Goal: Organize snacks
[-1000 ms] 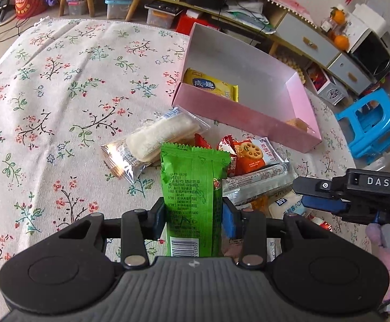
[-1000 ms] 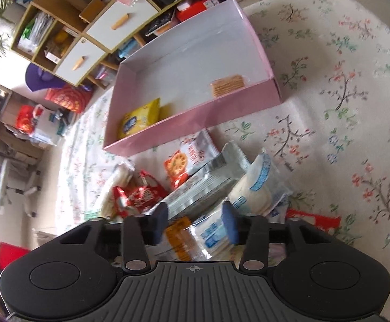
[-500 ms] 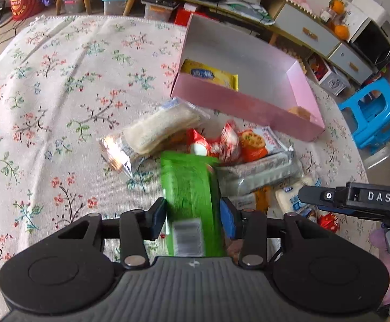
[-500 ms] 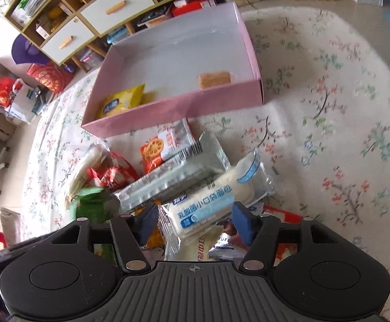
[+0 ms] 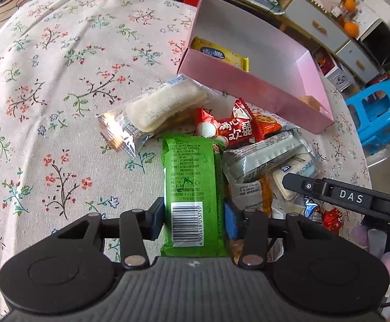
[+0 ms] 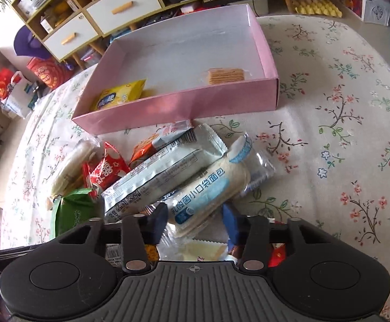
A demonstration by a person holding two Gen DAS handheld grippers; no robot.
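Observation:
My left gripper (image 5: 194, 216) is shut on a green snack packet (image 5: 192, 185), barcode end toward the camera, held over the pile. My right gripper (image 6: 195, 221) stands around the end of a white bread roll pack with blue print (image 6: 208, 190); its jaws are a little apart and I cannot tell if they grip it. The pink box (image 5: 251, 86) lies beyond the pile and also shows in the right wrist view (image 6: 179, 104). It holds a yellow packet (image 6: 120, 96) and a cracker pack (image 6: 225, 76).
The pile on the floral tablecloth (image 5: 47, 94) holds a clear-wrapped white cake (image 5: 154, 107), a red packet (image 5: 235, 131), a silver bar pack (image 6: 157, 177) and small sweets (image 5: 321, 214). A blue stool (image 5: 380, 118) and shelves stand beyond the table edge.
The green packet has tipped from upright to lying flat, still in my left gripper. My right gripper has moved onto the bread roll pack, which has lifted and turned between its jaws.

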